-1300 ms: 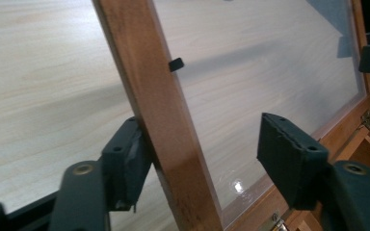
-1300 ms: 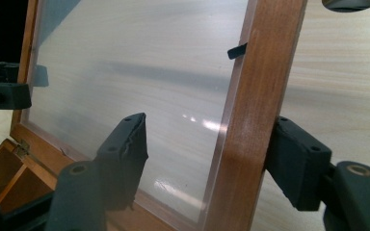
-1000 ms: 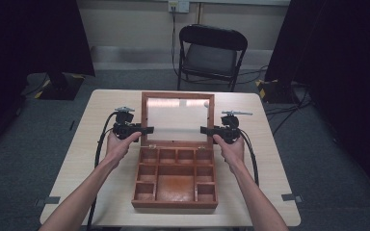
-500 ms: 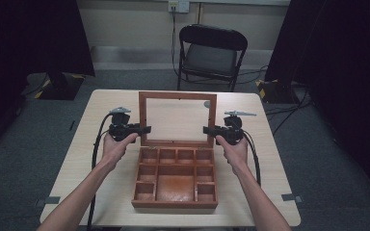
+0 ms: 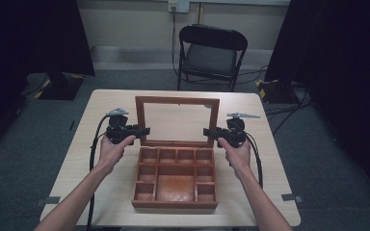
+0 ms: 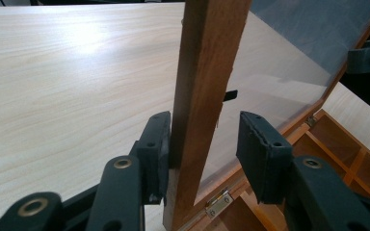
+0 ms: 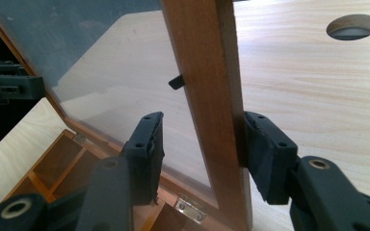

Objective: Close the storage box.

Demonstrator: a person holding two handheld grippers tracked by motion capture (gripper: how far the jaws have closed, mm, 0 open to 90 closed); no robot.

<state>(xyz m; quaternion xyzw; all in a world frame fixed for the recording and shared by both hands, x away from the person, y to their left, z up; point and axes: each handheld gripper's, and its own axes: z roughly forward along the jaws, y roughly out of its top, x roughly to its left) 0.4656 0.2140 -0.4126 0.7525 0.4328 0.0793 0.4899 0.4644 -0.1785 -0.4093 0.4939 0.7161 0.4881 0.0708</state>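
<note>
While the wooden box (image 5: 176,175) sits open near the front edge of the table (image 5: 82,154), its glass-paned lid (image 5: 177,121) stands raised behind the compartments, tilted back away from the person. The left gripper (image 5: 142,130) is at the lid's left side rail and the right gripper (image 5: 209,132) at its right side rail, each held by one hand, with the forearms reaching in past either side of the box.

From the left gripper view, the left gripper (image 6: 200,144) straddles the lid's wooden rail (image 6: 204,96): one jaw lies against the outer face of the rail, the other stands off the glass with a clear gap, so the jaws are parted around the wood rather than clamped. A small brass hinge (image 6: 218,202) shows just below, where the lid meets the box.

Seen in the right gripper view, the right gripper (image 7: 203,149) straddles the opposite rail (image 7: 209,96) likewise. Its outer jaw seems to touch the rail, though the contact is hard to judge at this angle, and the inner jaw stands apart from the glass. Another hinge (image 7: 190,208) sits below it, and a round cable hole (image 7: 352,26) lies in the table beyond the lid.

Behind the table, past the lid, stands a black chair (image 5: 211,53).
</note>
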